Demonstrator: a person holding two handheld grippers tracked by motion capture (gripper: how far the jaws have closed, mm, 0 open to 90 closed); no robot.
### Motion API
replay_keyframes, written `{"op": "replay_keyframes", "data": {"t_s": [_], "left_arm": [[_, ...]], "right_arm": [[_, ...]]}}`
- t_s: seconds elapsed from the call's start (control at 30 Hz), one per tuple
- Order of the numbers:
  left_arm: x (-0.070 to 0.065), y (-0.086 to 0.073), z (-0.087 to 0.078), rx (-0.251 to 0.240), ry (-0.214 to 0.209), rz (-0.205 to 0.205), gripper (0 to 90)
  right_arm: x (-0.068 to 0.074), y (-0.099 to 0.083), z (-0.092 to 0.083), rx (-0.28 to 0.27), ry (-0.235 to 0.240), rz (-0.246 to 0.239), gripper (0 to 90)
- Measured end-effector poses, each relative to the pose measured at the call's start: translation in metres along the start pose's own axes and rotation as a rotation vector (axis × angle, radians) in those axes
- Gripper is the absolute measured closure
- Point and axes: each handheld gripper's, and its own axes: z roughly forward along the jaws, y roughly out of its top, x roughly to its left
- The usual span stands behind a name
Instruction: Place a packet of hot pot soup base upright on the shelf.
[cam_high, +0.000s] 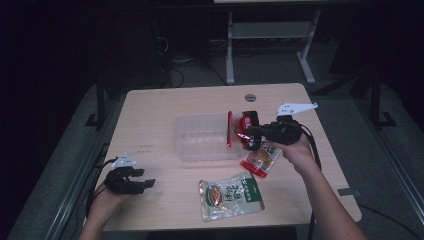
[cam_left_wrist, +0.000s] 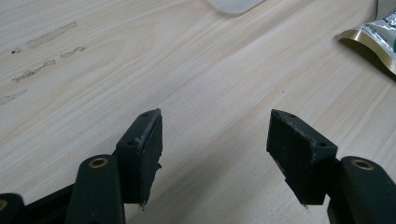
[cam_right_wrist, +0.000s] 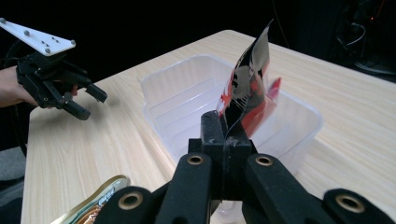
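Right gripper (cam_right_wrist: 223, 133) jaws pinch red snack packet (cam_right_wrist: 247, 91) over right rim of clear bin (cam_high: 205, 137), mid-table. Left gripper (cam_left_wrist: 215, 140) spread, empty, near-left corner; bare table (cam_high: 150, 115) around it. Green packet (cam_high: 231, 195) near edge; print unreadable.

Premises read as a laboratory or test room, dimly lit. A pale wood-laminate desk (cam_high: 165, 107) with a round cable grommet (cam_high: 250, 97) stands on grey carpet floor (cam_high: 370, 165). Behind it are the white metal legs of a second desk (cam_high: 230, 50) and loose black cables (cam_high: 175, 75) on the floor.
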Motion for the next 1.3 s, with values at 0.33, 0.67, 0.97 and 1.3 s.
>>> {"op": "replay_keyframes", "data": {"t_s": [0.33, 0.67, 0.97, 1.3], "left_arm": [[0.001, 0.0, 0.001, 0.011, -0.004, 0.01, 35.7], [-0.001, 0.0, 0.002, 0.017, -0.007, 0.011, 35.7], [-0.001, 0.0, 0.003, 0.023, -0.008, 0.017, 35.7], [-0.002, 0.0, 0.005, 0.026, -0.015, 0.015, 35.7]], "right_arm": [[0.002, -0.001, 0.005, 0.001, -0.007, -0.006, 89.7], [0.007, 0.0, 0.02, 0.024, -0.011, -0.008, 89.7], [0.005, -0.001, 0.034, 0.03, -0.012, -0.002, 89.6], [-0.001, -0.004, 0.047, 0.034, -0.024, 0.02, 89.5]]}}
